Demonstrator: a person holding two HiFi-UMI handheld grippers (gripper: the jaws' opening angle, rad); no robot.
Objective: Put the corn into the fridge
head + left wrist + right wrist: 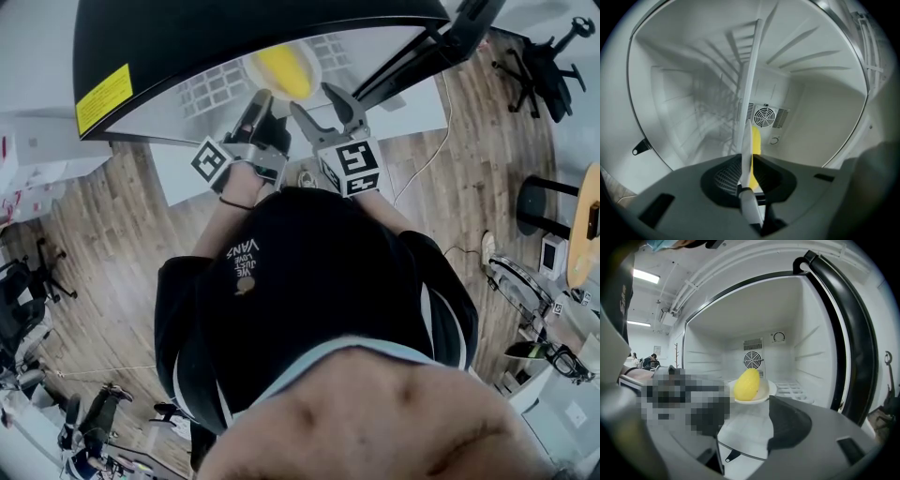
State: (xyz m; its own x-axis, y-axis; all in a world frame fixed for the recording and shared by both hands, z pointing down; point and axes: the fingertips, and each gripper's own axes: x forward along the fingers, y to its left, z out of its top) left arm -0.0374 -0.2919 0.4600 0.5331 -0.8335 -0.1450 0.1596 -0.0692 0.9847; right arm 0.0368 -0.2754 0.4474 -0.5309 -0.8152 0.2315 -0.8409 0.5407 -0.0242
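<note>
Corn [746,384] lies on a white plate [771,389] inside the open fridge [811,357], in front of the rear fan grille [764,116]. L gripper [745,173] pinches the plate's rim, seen edge-on btwn its jaws, w/ yellow corn showing just behind. Can't tell whether the plate rests on the wire shelf [792,390] or hangs just over it. R gripper [740,418] is at the fridge mouth, jaws spread, nothing btwn them, apart from the plate. In head view both grippers are side by side below the corn.
</note>
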